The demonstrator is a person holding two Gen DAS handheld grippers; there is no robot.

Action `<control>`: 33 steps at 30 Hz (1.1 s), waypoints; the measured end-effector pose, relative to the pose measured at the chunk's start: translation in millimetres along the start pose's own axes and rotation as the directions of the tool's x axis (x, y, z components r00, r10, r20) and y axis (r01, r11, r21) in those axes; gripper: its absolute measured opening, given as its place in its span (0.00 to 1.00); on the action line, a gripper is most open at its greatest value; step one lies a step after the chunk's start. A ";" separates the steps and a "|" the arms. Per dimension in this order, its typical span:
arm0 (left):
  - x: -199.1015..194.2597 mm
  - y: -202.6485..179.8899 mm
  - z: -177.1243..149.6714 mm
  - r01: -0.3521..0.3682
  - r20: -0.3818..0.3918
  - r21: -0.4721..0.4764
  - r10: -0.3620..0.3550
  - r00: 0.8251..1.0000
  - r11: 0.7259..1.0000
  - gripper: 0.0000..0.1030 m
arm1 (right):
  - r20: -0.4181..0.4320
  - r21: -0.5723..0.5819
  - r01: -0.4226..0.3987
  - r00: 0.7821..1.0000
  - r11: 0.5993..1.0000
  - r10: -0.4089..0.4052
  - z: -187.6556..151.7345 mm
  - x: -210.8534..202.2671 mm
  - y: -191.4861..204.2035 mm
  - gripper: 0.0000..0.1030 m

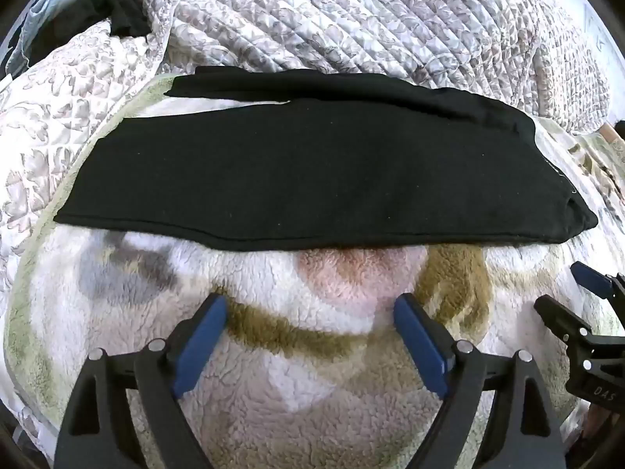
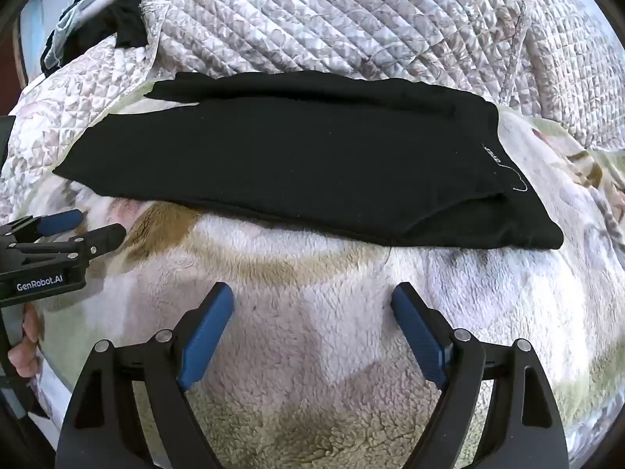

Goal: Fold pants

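Black pants (image 1: 312, 172) lie folded lengthwise, leg on leg, across a fluffy patterned blanket (image 1: 273, 371), waist end to the right. The right wrist view shows the same pants (image 2: 297, 156) with a small white logo near the waist. My left gripper (image 1: 310, 308) hovers open over the blanket, short of the pants' near edge, nothing between its blue pads. My right gripper (image 2: 312, 297) is also open and empty, just in front of the near edge. Each gripper appears at the other view's side: the right gripper (image 1: 574, 297) and the left gripper (image 2: 90, 226).
A quilted floral bedspread (image 1: 351, 19) is bunched up behind the pants. Dark clothes (image 1: 117, 11) hang over a rail at the far left. A hand (image 2: 27, 344) holds the left gripper's handle at the left edge.
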State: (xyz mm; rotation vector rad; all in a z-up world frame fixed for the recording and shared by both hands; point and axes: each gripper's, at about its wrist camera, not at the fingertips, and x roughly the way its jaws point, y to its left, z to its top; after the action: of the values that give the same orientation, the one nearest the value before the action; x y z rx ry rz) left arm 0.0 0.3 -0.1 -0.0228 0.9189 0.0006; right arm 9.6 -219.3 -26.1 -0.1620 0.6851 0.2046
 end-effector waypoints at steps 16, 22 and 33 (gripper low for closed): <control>3.0 -1.6 2.6 0.003 0.003 0.021 -0.003 1.000 1.000 0.89 | 0.010 -0.016 0.017 1.000 1.000 -0.016 0.6 -0.9 2.2 0.82; 3.1 -3.4 -2.2 -0.001 0.002 0.023 0.001 1.000 1.000 0.91 | 0.011 -0.016 0.015 1.000 1.000 -0.015 0.5 -2.1 0.4 0.82; 4.8 -3.5 -1.1 -0.002 -0.003 0.023 0.002 1.000 1.000 0.91 | 0.015 -0.022 0.020 1.000 1.000 -0.020 -0.8 -1.8 4.0 0.82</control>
State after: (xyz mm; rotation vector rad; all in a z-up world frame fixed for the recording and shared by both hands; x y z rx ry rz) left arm 2.1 -3.2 -4.5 -0.0007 0.9223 -0.0086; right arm 6.8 -215.9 -25.9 -0.1880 0.6663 0.1939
